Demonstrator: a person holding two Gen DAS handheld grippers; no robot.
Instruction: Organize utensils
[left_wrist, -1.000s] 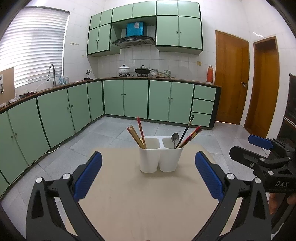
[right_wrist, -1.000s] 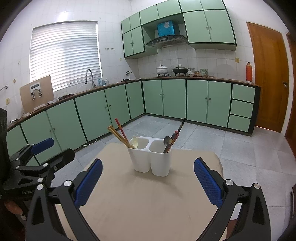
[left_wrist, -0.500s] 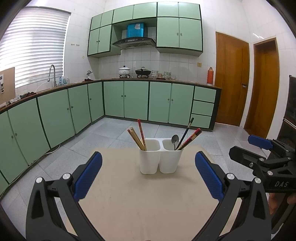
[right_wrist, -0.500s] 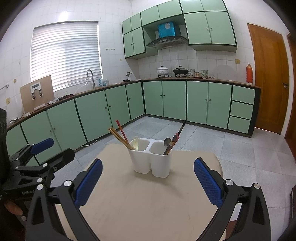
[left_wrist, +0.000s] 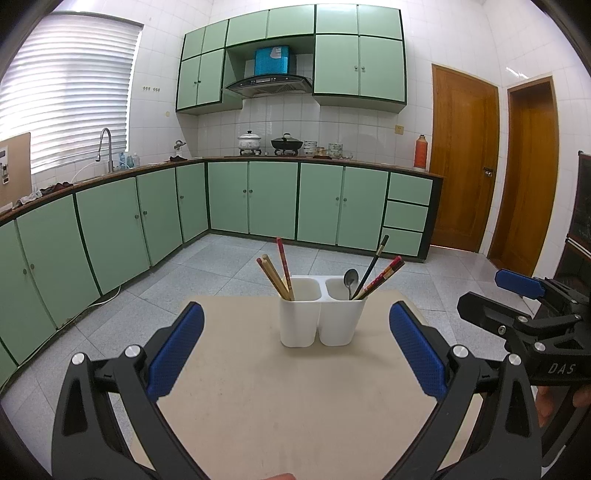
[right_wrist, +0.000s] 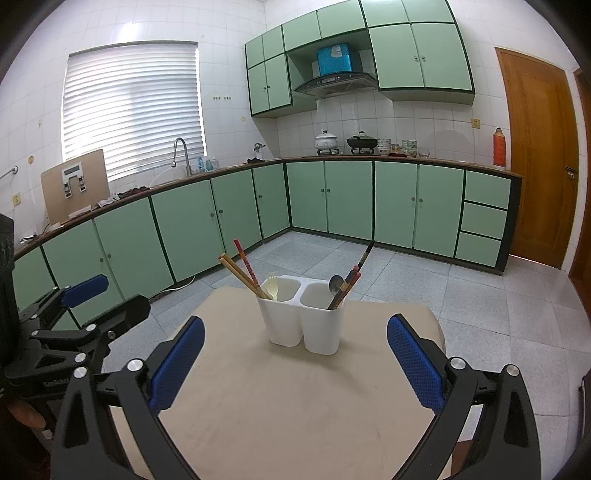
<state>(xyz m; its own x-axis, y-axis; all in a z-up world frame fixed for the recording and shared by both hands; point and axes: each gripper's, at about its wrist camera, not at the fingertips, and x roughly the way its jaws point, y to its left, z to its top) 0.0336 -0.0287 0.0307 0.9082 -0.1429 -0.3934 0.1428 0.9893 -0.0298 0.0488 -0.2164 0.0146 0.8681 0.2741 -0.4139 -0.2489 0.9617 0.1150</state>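
A white two-cup utensil holder (left_wrist: 317, 314) (right_wrist: 304, 317) stands upright near the far edge of a beige table (left_wrist: 295, 398) (right_wrist: 295, 406). Its left cup holds wooden and red chopsticks (left_wrist: 277, 273) (right_wrist: 242, 271) and a pale plastic fork (right_wrist: 272, 282). A metal spoon (left_wrist: 350, 280) (right_wrist: 335, 284) and dark and patterned chopsticks (left_wrist: 380, 273) (right_wrist: 351, 278) lean in the right cup. My left gripper (left_wrist: 295, 347) is open and empty, well short of the holder. The right gripper (right_wrist: 295, 350) is also open and empty, at a similar distance.
The table ends just behind the holder, with grey tiled floor (left_wrist: 229, 266) beyond. Green cabinets (left_wrist: 273, 199) line the far and left walls. The right gripper's body (left_wrist: 528, 325) shows at the right edge of the left wrist view, the left gripper's body (right_wrist: 66, 332) at the left edge of the right wrist view.
Both views have drifted very slightly; the holder sits marginally lower in frame. Nothing was taken hold of or let go.
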